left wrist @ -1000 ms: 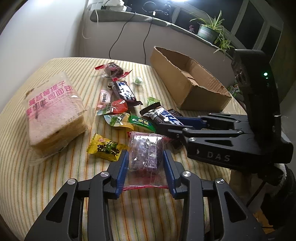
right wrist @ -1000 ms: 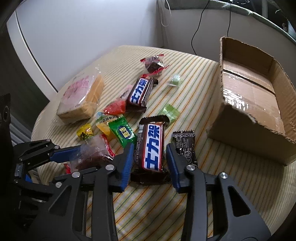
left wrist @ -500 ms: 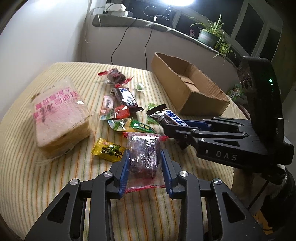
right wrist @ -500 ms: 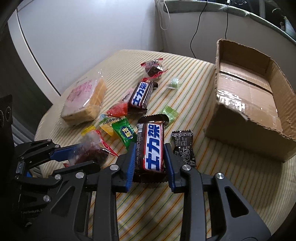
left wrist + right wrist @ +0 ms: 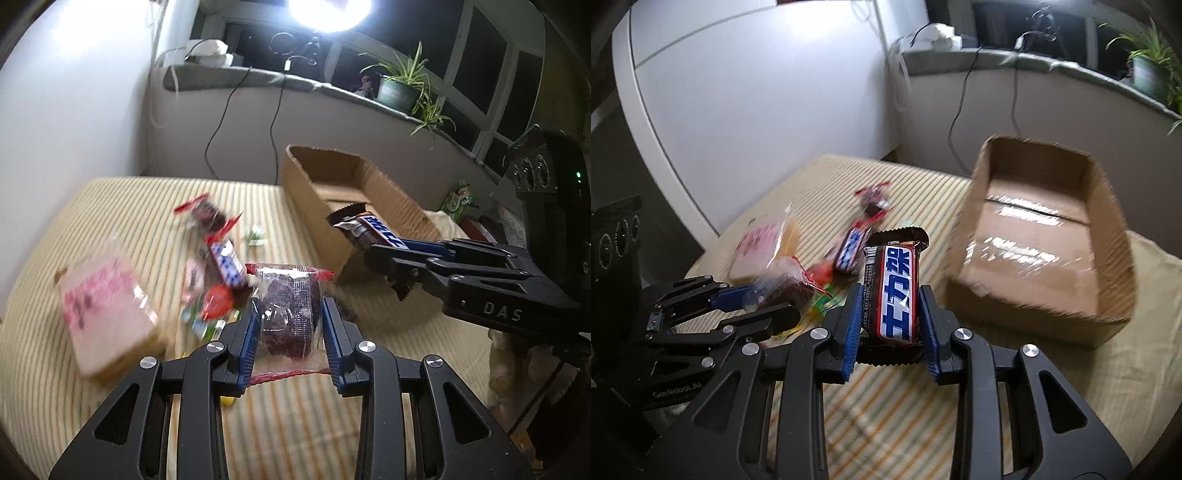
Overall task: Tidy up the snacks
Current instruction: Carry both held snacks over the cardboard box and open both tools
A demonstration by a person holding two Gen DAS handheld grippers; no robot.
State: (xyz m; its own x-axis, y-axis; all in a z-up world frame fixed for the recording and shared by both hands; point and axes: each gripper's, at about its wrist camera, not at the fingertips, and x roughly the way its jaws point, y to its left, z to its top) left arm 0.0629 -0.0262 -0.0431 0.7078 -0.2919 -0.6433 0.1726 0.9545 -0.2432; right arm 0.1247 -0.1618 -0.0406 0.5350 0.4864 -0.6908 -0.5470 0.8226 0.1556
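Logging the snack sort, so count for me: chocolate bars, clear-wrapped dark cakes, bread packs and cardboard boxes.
Chocolate bars: 2 (gripped bar, loose bar)
Dark cakes: 2 (gripped cake, loose cake)
Bread pack: 1
Cardboard box: 1
Total: 6

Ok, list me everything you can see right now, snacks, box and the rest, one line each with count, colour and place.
Chocolate bar: 1, brown with blue-white label, held in right gripper, off the table.
Dark cake in clear wrapper: 1, purple-brown with red seams, held in left gripper.
Cardboard box: 1, brown, open and empty, far right of table.
Second chocolate bar: 1, same label, mid table.
Sliced bread pack: 1, pink print, left of table.
Red-wrapped dark snack: 1, far middle.
Small candies: several, red and green, blurred, count unclear.
Striped tablecloth: 1, yellow.
Potted plant: 1, green, window sill.
Left gripper: black, blue pads.
Right gripper: black, blue pads.
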